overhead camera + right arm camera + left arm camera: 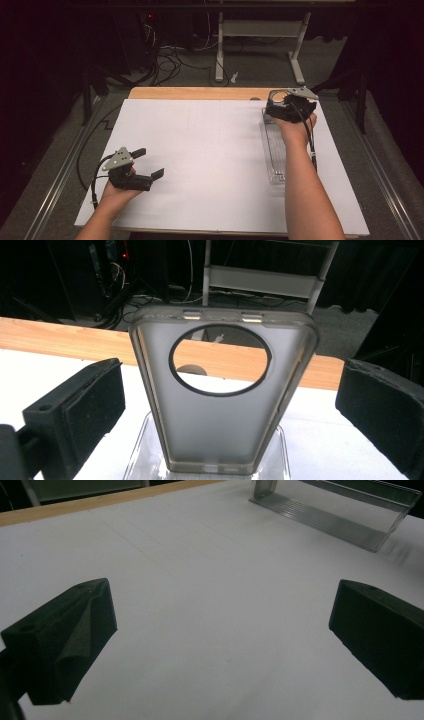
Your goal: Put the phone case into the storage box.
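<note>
A translucent grey phone case (220, 430) with a round camera hole stands upright at the far end of a long clear plastic tray (275, 150). My right gripper (225, 405) is open, one jaw on each side of the case and both apart from it. In the high view the right gripper (280, 104) sits at the table's far right, with the case (275, 95) just ahead of it. My left gripper (150, 162) rests low at the near left, open with nothing between its jaws. Its own view shows the left gripper (220, 630) over bare white sheet, the tray (325, 517) farther off.
A white sheet (210, 150) covers most of the wooden table (200, 93). A small round thing (255, 98) lies on the bare wood strip at the far edge. Beyond the table stand a white desk frame (260, 30) and loose floor cables (170, 62).
</note>
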`<state>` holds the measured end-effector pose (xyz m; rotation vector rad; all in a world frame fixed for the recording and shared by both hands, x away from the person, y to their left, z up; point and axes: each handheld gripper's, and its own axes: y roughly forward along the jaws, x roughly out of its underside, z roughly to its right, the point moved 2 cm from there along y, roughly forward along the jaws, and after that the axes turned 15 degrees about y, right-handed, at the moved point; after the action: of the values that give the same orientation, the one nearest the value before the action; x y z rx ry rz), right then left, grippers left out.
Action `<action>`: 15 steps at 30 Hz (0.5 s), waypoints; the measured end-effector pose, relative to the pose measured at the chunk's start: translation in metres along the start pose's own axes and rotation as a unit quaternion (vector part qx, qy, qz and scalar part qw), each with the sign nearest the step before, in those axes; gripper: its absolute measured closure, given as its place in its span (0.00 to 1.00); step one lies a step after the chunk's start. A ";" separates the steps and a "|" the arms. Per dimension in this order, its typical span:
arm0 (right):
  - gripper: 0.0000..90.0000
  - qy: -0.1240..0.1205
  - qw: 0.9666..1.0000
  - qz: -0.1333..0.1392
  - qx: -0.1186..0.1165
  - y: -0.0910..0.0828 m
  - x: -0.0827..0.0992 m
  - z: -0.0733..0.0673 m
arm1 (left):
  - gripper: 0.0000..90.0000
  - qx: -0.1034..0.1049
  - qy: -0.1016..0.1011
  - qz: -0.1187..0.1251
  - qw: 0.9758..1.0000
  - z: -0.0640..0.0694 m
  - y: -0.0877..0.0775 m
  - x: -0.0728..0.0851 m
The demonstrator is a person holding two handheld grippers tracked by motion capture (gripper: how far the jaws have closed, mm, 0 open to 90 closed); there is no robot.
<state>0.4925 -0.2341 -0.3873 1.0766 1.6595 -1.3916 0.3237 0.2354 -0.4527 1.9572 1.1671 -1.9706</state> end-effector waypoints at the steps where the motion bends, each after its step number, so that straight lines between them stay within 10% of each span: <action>1: 0.00 0.002 1.000 -0.001 -0.001 -0.001 0.001 0.000 | 0.00 0.000 0.000 0.000 1.000 0.000 0.000 0.000; 15: 0.00 0.005 0.999 -0.009 -0.038 -0.026 0.009 0.005 | 0.00 0.001 0.001 -0.004 1.000 0.000 0.001 0.000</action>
<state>0.4652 -0.2397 -0.3865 1.0283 1.7189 -1.3253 0.3243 0.2340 -0.4531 1.9578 1.1764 -1.9747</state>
